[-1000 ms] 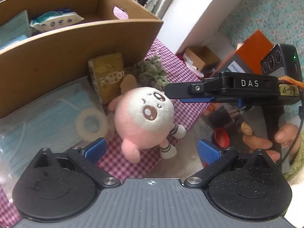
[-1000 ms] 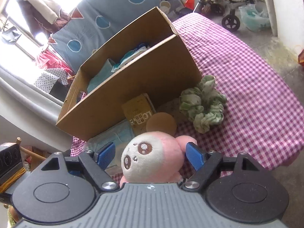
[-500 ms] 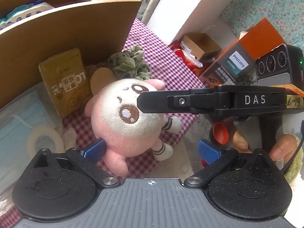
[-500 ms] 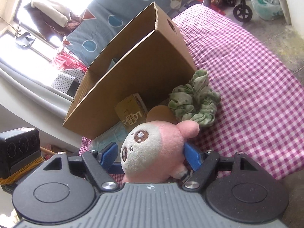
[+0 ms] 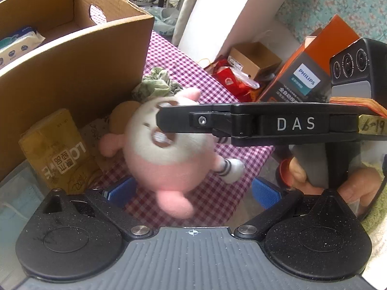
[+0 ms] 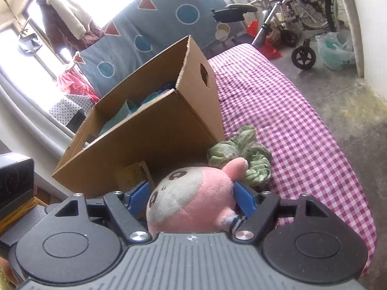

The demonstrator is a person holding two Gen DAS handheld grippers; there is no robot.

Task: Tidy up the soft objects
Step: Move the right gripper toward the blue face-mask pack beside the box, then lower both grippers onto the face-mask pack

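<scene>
Lying face-up, plush toy [image 6: 193,200] fills right gripper [image 6: 192,197].

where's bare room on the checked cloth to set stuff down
Free: the pink checked cloth right of the cardboard box, beyond the green scrunchie. Crowded: the box's front, with plush toy, yellow packet and masks.

Both wrist views close, angled down, sharing plush toy [image 5: 167,154], cardboard box [image 6: 154,130]
</scene>
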